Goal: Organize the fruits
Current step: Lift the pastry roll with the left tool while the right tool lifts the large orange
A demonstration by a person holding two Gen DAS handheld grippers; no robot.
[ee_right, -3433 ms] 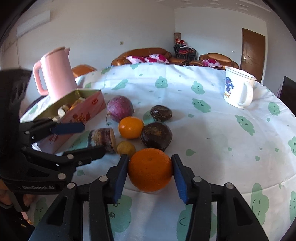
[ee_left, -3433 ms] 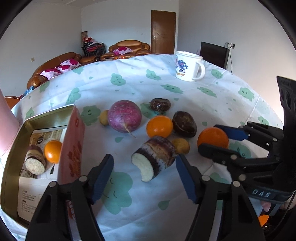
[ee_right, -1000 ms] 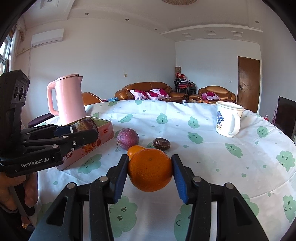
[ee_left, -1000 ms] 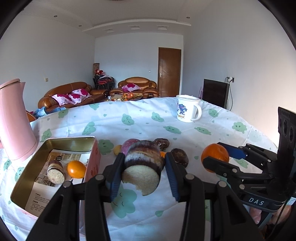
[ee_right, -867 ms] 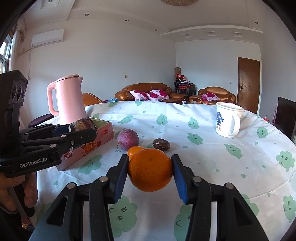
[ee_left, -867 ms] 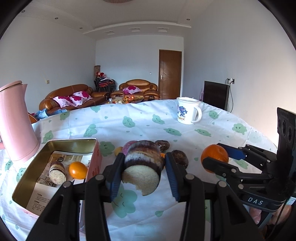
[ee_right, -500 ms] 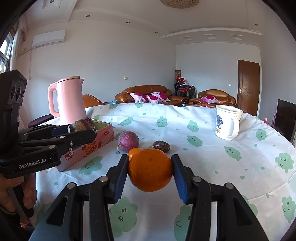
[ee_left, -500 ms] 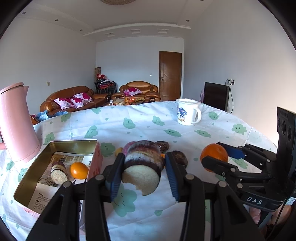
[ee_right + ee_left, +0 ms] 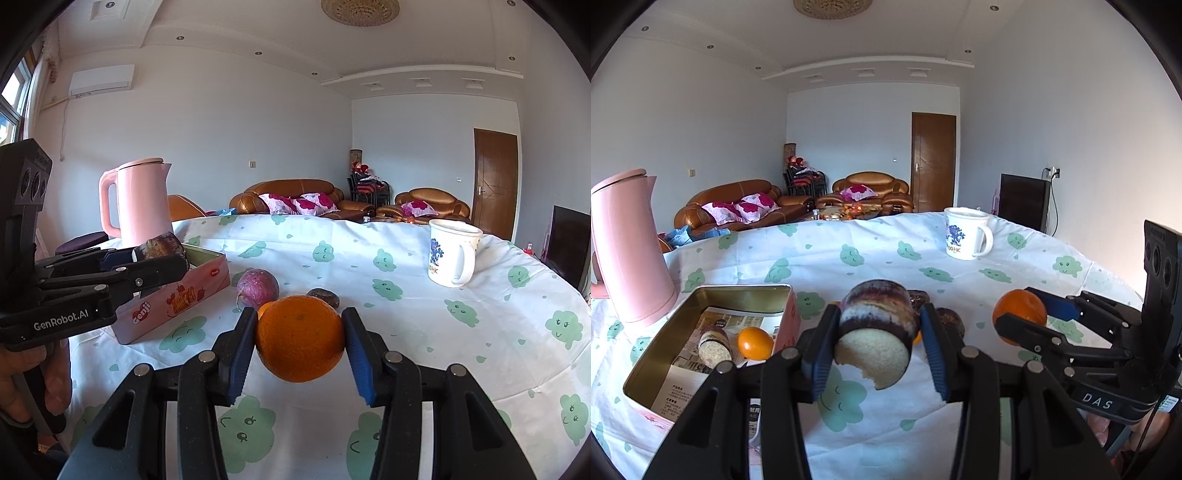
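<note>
two pieces already sit in the tin [image 9: 713,291] — a small orange [image 9: 754,343] and a cut purple-skinned chunk [image 9: 714,345], side by side on the paper liner.

we have both grippers loaded and lifted off the counter [image 9: 406,332]. left gripper [image 9: 877,349] has its fingers clamped on a second cut chunk [image 9: 875,332], pale bitten face toward the camera, hanging just right of the tin's near corner. right gripper [image 9: 300,341] is closed on a big orange [image 9: 300,338], fingers pressed on both flanks, well right of the tin.

left on the cloth: a purple radish-like bulb [image 9: 257,288], a dark wrinkled fruit [image 9: 325,295], a sliver of another orange behind the held one — more may be hidden behind the fingers, can't tell.

our read: roughly a third to half done. next is dropping both held pieces into the tin, left first since it's nearest, then clearing the rest.

pink kettle [image 9: 138,201] and mug [image 9: 450,256] are out of the way.
</note>
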